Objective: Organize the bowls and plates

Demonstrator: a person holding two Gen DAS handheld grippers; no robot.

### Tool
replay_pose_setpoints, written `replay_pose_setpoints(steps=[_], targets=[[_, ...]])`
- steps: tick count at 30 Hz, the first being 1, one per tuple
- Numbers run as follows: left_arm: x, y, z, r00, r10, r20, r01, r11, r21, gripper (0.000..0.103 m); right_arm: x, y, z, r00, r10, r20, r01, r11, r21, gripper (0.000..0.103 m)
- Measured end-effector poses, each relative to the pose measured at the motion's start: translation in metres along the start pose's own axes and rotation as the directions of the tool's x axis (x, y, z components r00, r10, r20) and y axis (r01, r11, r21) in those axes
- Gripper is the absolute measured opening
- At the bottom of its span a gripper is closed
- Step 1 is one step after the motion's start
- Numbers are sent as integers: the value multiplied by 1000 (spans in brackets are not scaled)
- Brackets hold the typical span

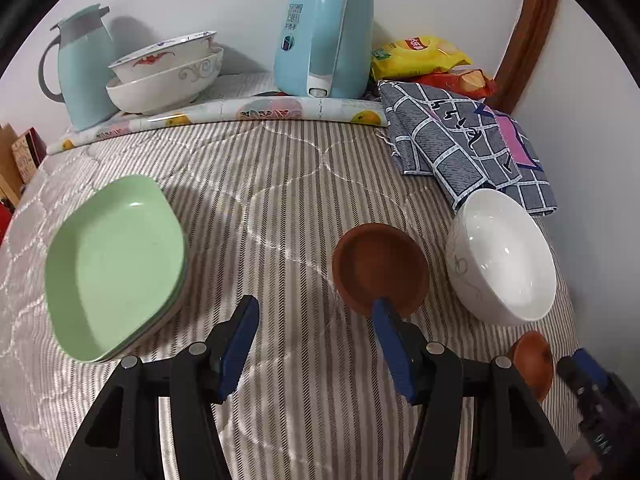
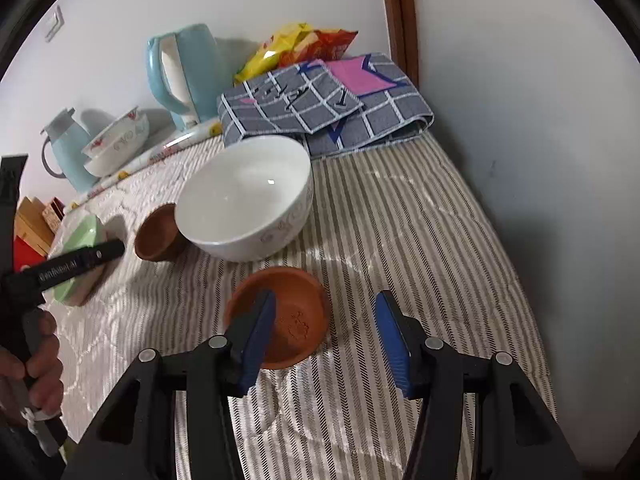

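Note:
In the left wrist view, stacked green plates lie at the left, a brown bowl sits in the middle and a large white bowl stands to its right. My left gripper is open and empty; its right fingertip reaches the brown bowl's near rim. A second brown bowl lies at the lower right. In the right wrist view, my right gripper is open over that second brown bowl, its left finger inside the rim. The white bowl and first brown bowl lie beyond.
A blue kettle, a teal jug and two stacked patterned bowls stand at the back by the wall. Snack bags and a folded checked cloth lie at the back right. The striped surface's right edge meets the wall.

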State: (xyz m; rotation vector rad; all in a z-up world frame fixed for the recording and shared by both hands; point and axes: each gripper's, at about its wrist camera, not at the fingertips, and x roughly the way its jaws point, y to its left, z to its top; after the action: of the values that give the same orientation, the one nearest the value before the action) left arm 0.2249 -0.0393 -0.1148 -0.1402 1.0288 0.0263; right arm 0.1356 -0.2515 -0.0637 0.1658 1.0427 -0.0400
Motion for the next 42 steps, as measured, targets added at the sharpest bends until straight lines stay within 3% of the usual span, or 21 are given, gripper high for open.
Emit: replay_pose_setpoints(steps=[17,23,26,28,33,42], targets=[[44,-10,16,999,21,-26,-21,1000,2,55,46,4,-8,995,6,-95,-8,1000,-20,44],[55,-14,19,999,-20,-44,20,1000,0,40,48,5,-6,998,2,-66,-3,1000,-24,40],[56,-15,21,999,-32,-40,32,999,6,33,49,6,-5,998,4,-62,-6,999,-35,31],[57,-17,21,998,-52,-42,52,999,13,23,49,8,-4,998,23,-66,-25,999,-35,22],[51,-20,21,999,-37,-23,38,999,23,13,46,12,-3,999,2,-53,-4,999,-48,14],[31,-19,15,997,-80,-6,80,997,18,9,33,13,-7,999,8,-36,-9,1000,-27,9]])
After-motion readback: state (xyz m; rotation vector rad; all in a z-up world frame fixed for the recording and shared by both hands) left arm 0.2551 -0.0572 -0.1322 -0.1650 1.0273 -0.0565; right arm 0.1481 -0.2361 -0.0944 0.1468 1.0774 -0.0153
